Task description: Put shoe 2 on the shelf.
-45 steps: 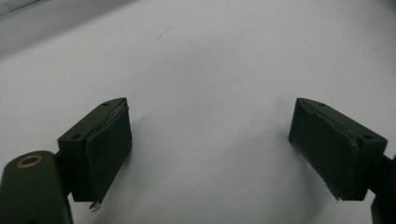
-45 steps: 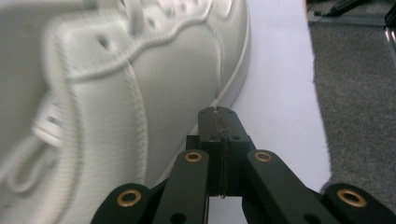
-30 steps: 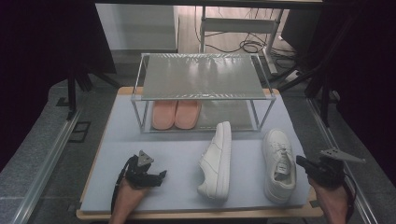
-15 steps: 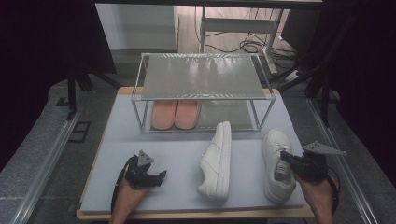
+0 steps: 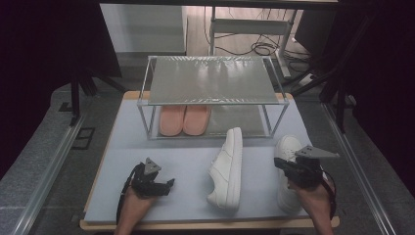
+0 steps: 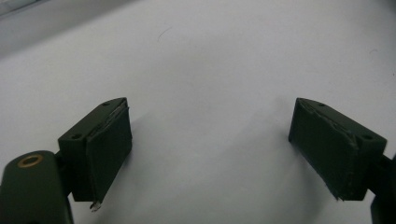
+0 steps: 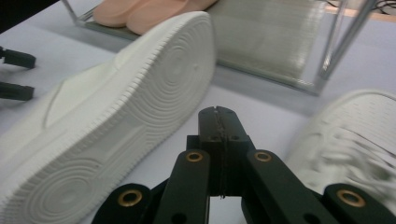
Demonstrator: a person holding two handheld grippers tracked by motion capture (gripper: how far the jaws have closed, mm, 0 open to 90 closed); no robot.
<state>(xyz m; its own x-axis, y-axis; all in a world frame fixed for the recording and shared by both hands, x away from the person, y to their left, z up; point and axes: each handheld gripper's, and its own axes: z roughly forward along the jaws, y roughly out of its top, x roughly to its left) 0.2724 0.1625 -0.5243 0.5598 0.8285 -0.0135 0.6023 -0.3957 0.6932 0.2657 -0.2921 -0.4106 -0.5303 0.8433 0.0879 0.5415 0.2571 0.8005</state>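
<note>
sneakers: one [image 5: 228, 167] lies on its side mid-mat, sole facing right; the other [image 5: 285, 169] stands upright at the right edge, just beside the right gripper [image 7: 218, 122], whose jaws are clenched empty. left gripper [image 6: 210, 154] hovers released over bare mat [image 5: 181, 161]. rack [image 5: 210, 78] has slippers [image 5: 183, 119] on its lower left, right half free. judgement: open jaws first, pinch the upright shoe at the collar, lift level.

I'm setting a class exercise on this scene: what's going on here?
A person holds a gripper in each hand over a mat. The right gripper, shut and empty, hangs over the upright white shoe. The other shoe lies on its side. The left gripper rests open. Pink slippers sit in the rack.
</note>
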